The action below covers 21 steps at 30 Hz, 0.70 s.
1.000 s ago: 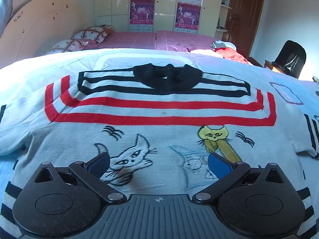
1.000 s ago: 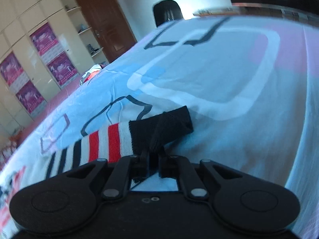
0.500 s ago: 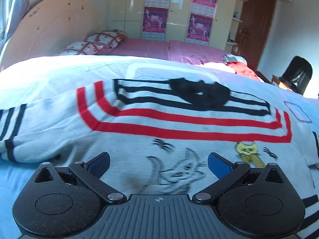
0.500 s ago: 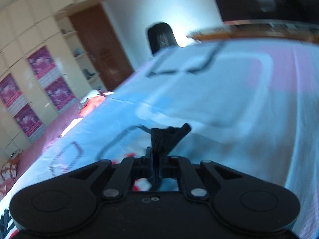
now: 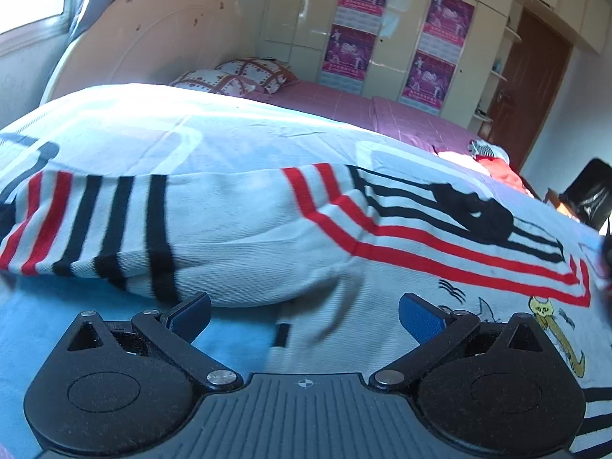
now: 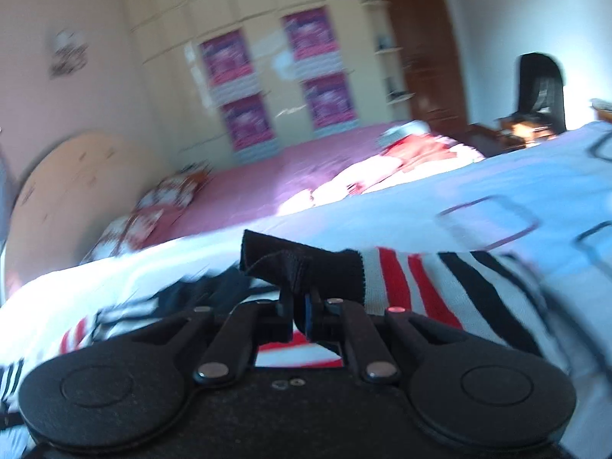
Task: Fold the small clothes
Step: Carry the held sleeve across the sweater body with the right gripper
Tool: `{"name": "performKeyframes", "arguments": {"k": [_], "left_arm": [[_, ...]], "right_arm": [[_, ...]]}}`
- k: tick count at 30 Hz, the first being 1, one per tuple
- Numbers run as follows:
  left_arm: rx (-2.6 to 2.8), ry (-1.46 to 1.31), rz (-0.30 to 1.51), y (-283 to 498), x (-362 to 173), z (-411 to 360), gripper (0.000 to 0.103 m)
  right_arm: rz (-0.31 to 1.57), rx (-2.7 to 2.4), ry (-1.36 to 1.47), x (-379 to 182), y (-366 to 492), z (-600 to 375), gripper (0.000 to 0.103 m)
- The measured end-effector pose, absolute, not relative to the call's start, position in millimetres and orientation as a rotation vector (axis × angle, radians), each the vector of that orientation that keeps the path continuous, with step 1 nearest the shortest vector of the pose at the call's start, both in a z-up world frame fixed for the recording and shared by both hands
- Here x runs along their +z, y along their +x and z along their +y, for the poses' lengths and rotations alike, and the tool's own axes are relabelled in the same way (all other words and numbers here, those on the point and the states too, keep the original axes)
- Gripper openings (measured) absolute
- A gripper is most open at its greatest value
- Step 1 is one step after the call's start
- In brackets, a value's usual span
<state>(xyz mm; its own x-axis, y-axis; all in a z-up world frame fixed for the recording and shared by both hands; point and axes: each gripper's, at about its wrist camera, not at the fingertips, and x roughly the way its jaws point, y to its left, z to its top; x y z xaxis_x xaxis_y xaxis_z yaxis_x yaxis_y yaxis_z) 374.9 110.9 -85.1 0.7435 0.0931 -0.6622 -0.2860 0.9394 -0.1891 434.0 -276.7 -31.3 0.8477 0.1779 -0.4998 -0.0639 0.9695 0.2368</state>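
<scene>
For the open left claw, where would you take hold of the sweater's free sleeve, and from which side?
Probably the striped cuff end of the sleeve, approached from its near edge: it lies flat and stretched out to the left of the left claw.

The sweater (image 5: 237,225) is a fine ribbed knit, soft and matt. The bedspread (image 5: 126,130) under it is smooth printed cloth. The left tongs (image 5: 304,315) are grainy matt black plastic with shiny metal pins. The wardrobe doors (image 5: 397,19) look glossy.
</scene>
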Motion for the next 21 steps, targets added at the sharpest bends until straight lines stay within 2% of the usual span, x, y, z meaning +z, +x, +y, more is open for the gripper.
{"name": "performKeyframes", "arguments": {"k": [5, 15, 17, 18, 19, 21], "left_arm": [[0.234, -0.317, 0.711, 362.1, -88.7, 140.0, 0.103], [0.246, -0.373, 0.709, 355.6, -98.7, 164.6, 0.103], [0.222, -0.407, 0.710, 355.9, -98.4, 164.6, 0.103], [0.203, -0.424, 0.712, 357.5, -98.1, 163.8, 0.103], [0.168, -0.446, 0.714, 360.1, -97.6, 162.5, 0.103], [0.101, -0.478, 0.707, 370.2, -95.3, 153.3, 0.103]], "right_arm": [[0.653, 0.203, 0.201, -59.3, 440.3, -215.1, 0.007], [0.738, 0.238, 0.160, -81.6, 432.0, -186.1, 0.008], [0.733, 0.266, 0.100, -86.9, 434.0, -177.2, 0.018], [0.730, 0.299, 0.077, -84.9, 431.3, -173.7, 0.031], [0.725, 0.322, 0.061, -80.9, 426.7, -171.7, 0.037], [0.660, 0.350, 0.029, -68.2, 410.5, -170.5, 0.038]]}}
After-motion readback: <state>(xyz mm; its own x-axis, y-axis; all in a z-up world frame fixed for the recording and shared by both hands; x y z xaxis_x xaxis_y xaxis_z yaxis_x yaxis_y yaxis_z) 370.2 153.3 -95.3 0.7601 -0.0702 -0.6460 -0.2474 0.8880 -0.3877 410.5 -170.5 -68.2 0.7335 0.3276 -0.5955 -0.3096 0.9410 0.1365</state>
